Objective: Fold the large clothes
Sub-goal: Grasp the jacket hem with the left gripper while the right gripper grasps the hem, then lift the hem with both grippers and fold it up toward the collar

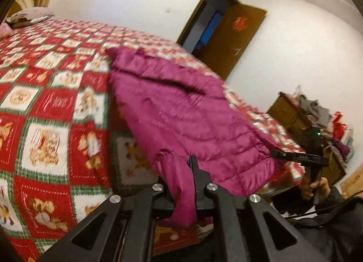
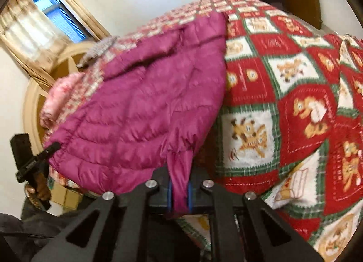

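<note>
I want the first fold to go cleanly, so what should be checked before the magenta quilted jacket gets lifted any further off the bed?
1. Left tongs pinched on the jacket hem: ok, fabric is clamped between the pads.
2. Right tongs pinched on the hem: ok, a gathered fold sits between the blue pads.
3. Both grips on the same near edge: ok, each view shows the other tongs at the hem's far corner.
4. Hem taut between the grips: cannot tell, the frames are blurred.
5. Far end of the jacket flat on the patchwork quilt: not ok, it is creased and bunched there.
6. Sleeves tucked in: cannot tell, none visible.
</note>
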A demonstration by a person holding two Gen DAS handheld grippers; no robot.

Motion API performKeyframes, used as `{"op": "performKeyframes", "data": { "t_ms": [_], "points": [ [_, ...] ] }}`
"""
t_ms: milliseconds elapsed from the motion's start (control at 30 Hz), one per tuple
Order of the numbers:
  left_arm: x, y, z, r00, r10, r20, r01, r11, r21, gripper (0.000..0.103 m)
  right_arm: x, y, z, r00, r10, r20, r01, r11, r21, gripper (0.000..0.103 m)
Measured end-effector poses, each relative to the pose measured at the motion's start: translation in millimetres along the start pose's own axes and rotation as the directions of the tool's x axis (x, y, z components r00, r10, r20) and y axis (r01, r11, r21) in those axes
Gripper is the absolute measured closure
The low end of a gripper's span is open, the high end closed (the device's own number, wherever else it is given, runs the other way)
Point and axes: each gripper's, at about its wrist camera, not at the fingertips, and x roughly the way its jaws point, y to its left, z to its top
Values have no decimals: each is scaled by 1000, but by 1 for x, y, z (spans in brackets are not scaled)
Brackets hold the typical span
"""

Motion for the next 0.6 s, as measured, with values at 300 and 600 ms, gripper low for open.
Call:
{"op": "performKeyframes", "data": {
  "t_ms": [300, 600],
  "points": [
    [-6, -14, 0, 1000, -1, -8, 2, 996, 91, 96, -2, 14, 8, 1000, 21, 24, -21, 1000, 11, 91],
    [-16, -11, 11, 998, -54, 26, 51, 993, 108, 96, -16, 6, 18, 997, 31, 65, -34, 999, 40, 91]
  ]
}}
